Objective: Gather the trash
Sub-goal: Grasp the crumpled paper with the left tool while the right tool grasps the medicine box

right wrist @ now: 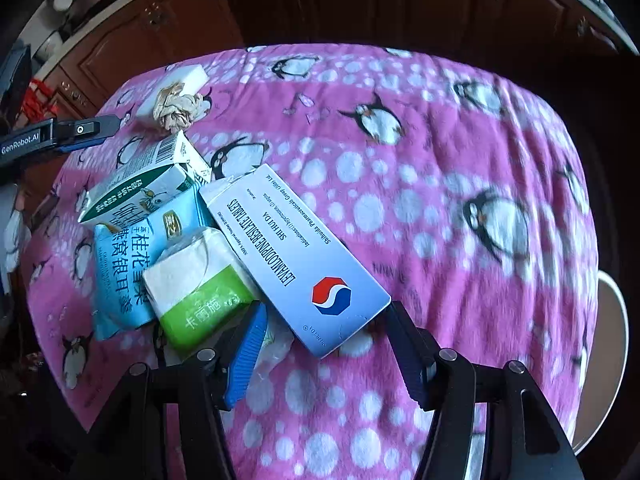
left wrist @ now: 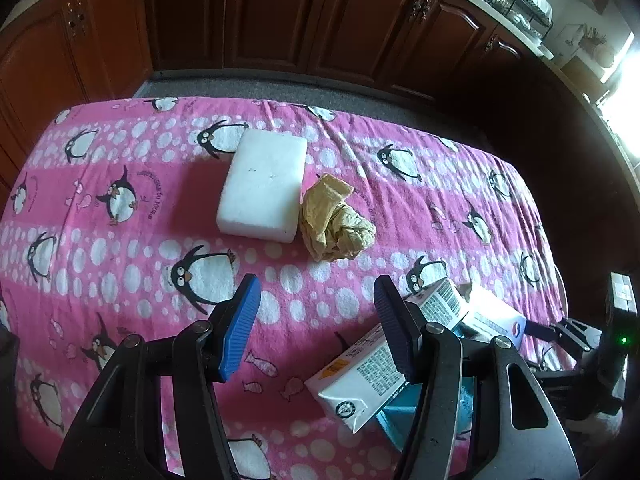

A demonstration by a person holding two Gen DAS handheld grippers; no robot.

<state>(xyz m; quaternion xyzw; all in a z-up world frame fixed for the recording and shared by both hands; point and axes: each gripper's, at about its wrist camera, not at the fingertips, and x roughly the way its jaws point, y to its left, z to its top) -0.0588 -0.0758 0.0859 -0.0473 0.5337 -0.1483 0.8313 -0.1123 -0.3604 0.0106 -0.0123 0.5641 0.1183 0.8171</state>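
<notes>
Because the right claw point(right wrist: 326, 344) hangs part-open and empty just over the near end of the long silver-blue cardboard tablet box point(right wrist: 296, 256), which leans on the soft green-and-white tissue pack point(right wrist: 200, 284) and pale blue foil pouch point(right wrist: 120, 268), a pinch there could tip or skid the box and scatter the pile across the pink penguin-print cloth on the desk point(right wrist: 440, 184). The left claw point(left wrist: 316, 328), likewise half-wide and holding nothing, has one pad beside the white printed carton point(left wrist: 360, 380); the crumpled tan paper wad point(left wrist: 336, 224) and white foam block point(left wrist: 264, 184) lie farther off, easily left behind.
</notes>
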